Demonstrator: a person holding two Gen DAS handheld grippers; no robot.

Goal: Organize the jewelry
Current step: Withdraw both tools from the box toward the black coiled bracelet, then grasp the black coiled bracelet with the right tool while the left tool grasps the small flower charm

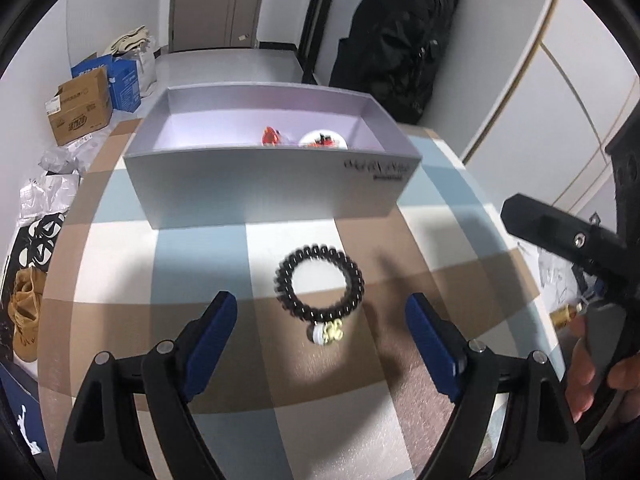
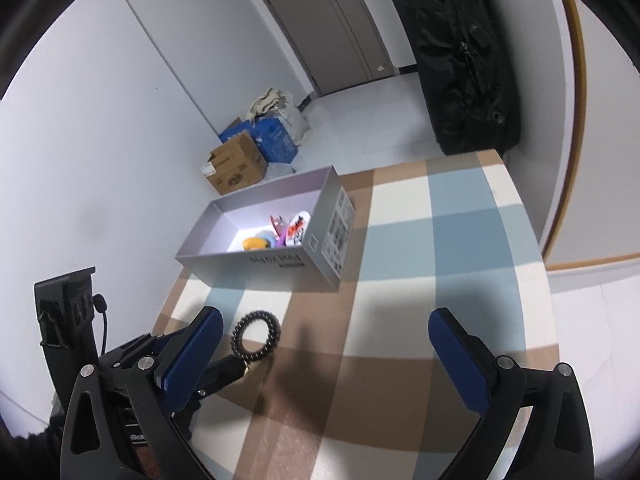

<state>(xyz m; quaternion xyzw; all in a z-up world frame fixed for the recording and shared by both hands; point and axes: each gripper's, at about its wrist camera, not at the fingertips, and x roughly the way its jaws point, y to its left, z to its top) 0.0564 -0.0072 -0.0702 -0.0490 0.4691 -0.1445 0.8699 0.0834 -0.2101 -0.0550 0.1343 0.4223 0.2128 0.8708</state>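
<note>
A black beaded bracelet (image 1: 319, 282) with a white and gold charm lies on the checked tablecloth (image 1: 120, 272), just ahead of and between the fingers of my open left gripper (image 1: 322, 320). It also shows in the right wrist view (image 2: 256, 335), left of my open, empty right gripper (image 2: 326, 336). Behind it stands an open grey box (image 1: 256, 184) with a lilac inside, which holds red, white and orange trinkets (image 2: 286, 230). The right gripper's black body (image 1: 560, 236) shows at the right edge of the left wrist view.
Cardboard and blue boxes (image 1: 92, 96) and bags sit on the floor to the left of the table. A black garment bag (image 1: 400, 40) hangs behind the table. The table's right edge (image 2: 532, 240) runs close to a white wall.
</note>
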